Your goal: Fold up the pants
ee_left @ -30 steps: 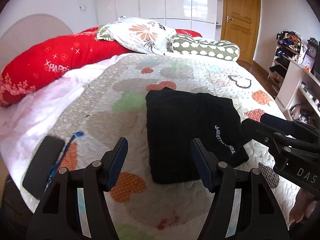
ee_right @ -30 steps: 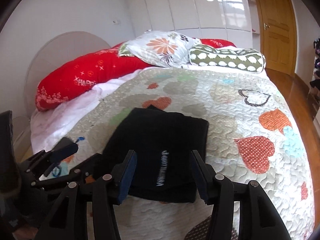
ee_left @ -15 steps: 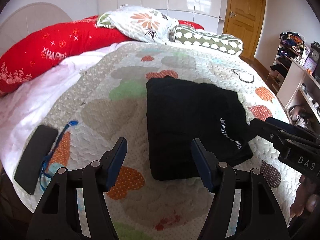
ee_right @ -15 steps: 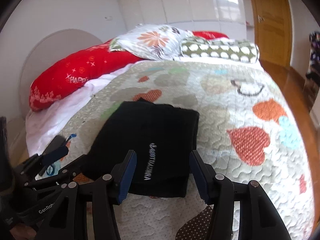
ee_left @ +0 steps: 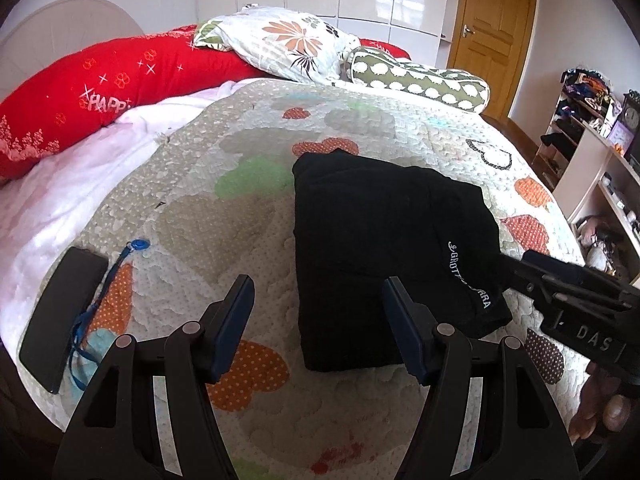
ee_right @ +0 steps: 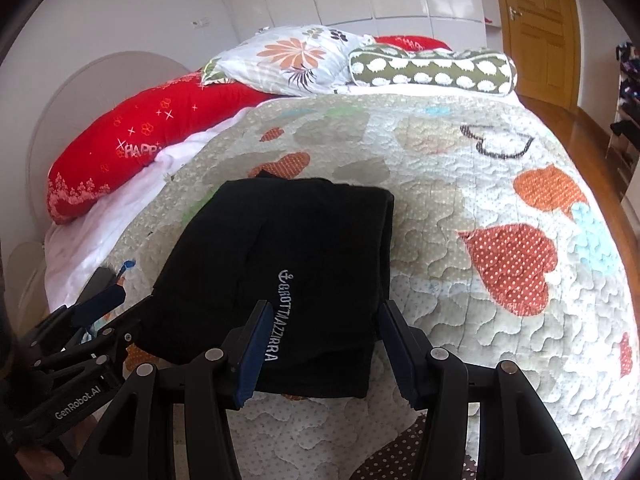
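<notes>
Nearest the camera, the left tongs (ee_left: 318, 322) hang released over the bed's near edge, their blue pads wide apart with nothing between them. The right tongs (ee_right: 320, 346) hang released too, just above the near end of the folded black pants (ee_right: 288, 264), not gripping the cloth. The pants lie as a compact rectangle on the heart-patterned quilt (ee_right: 480, 184), toward the bed's near edge, white lettering up. A dark phone (ee_left: 62, 312) lies near the left edge. Farthest off, pillows (ee_left: 288, 46) line the head of the bed.
</notes>
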